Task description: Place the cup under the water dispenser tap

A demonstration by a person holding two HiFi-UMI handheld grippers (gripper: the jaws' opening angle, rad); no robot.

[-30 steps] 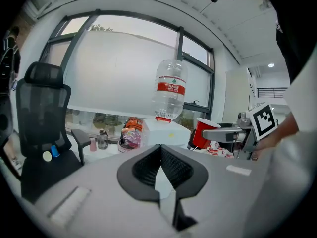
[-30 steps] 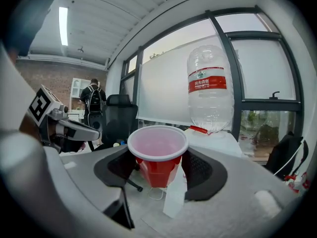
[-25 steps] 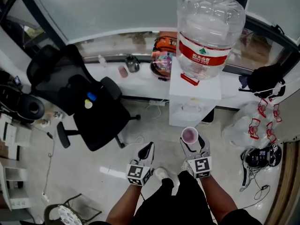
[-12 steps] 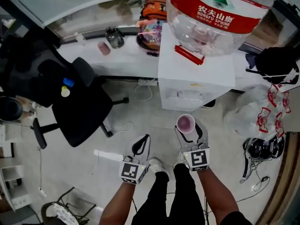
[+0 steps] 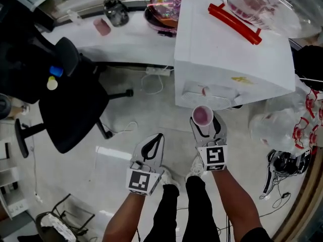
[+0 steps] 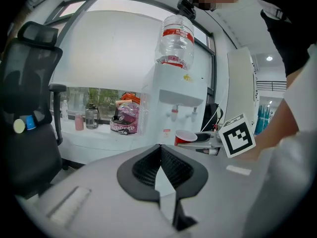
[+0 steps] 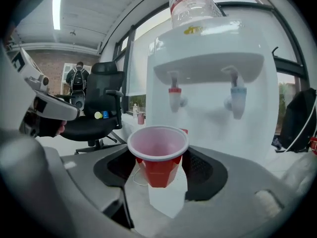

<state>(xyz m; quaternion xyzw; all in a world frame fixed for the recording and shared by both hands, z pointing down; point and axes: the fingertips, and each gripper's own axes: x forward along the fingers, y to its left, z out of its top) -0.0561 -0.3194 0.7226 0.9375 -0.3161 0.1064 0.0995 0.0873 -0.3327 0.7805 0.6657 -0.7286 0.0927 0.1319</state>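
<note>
Above glossy pale floor point(image 5: 126, 115) at frame centre, grips smooth red tapered cup point(image 5: 203, 115) in right gripper point(image 5: 207, 127) before boxy white dispenser point(image 5: 227, 59); holds left gripper point(image 5: 155, 144) closed, empty.

Left tool point(image 6: 159, 148), jaws together, empty; red cup point(image 6: 185, 137) near white dispenser point(image 6: 174, 95).

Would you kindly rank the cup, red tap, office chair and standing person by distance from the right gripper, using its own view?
1. cup, between the jaws.
2. red tap, ahead, slightly above.
3. office chair, left.
4. person, far back left.
</note>
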